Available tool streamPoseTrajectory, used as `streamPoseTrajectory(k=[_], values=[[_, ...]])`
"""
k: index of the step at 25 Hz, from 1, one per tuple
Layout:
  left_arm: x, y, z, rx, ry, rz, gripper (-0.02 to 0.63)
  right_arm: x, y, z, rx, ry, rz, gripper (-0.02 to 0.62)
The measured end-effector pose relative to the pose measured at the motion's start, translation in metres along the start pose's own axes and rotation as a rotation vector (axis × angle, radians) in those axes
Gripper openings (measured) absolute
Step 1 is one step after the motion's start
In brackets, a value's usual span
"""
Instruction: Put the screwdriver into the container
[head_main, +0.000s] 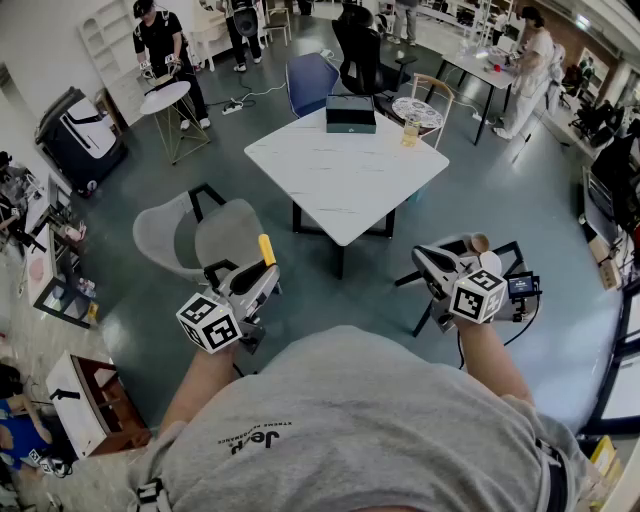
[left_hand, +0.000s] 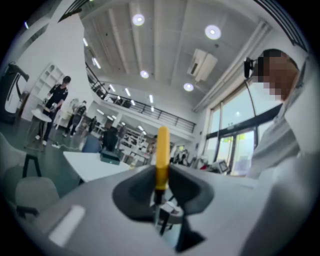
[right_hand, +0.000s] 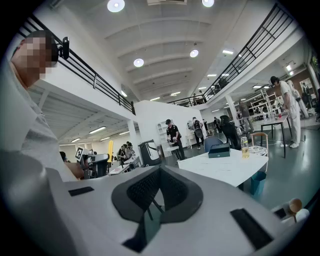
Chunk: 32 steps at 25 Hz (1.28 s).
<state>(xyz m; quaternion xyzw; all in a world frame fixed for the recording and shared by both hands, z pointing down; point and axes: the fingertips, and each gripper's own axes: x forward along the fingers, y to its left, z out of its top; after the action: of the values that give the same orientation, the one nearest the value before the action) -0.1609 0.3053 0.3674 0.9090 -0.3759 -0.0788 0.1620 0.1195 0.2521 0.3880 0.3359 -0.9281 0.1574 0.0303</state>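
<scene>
in a big open hall a white table (head_main: 345, 170) bears the container (head_main: 350, 113), well apart from the left gripper (head_main: 263, 268) clamping the yellow screwdriver (left_hand: 162, 157) upright, while the right gripper (head_main: 428, 260) is closed and empty.

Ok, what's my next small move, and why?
Probably carry the left claw forward toward the white table: it is shut on the screwdriver, and the dark container sits at the table's far edge, well ahead of it.

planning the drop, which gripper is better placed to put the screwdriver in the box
Left: the left gripper clamps the yellow screwdriver; the right gripper is shut and empty. Both are short of the container.
</scene>
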Motion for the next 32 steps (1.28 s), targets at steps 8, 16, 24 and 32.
streamPoseTrajectory(k=[8, 16, 24, 32], values=[[0.004, -0.005, 0.000, -0.006, -0.007, 0.005, 0.080, -0.003, -0.004, 0.004, -0.002, -0.006, 0.011, 0.008], [0.011, -0.009, -0.004, -0.007, -0.007, 0.016, 0.080, -0.005, -0.012, 0.008, 0.018, -0.022, 0.030, 0.008], [0.030, -0.021, -0.003, -0.005, -0.004, 0.023, 0.081, -0.018, -0.026, 0.013, 0.030, -0.052, 0.044, 0.008], [0.067, -0.049, -0.007, -0.003, -0.003, 0.025, 0.080, -0.053, -0.054, 0.017, 0.031, -0.065, 0.065, 0.008]])
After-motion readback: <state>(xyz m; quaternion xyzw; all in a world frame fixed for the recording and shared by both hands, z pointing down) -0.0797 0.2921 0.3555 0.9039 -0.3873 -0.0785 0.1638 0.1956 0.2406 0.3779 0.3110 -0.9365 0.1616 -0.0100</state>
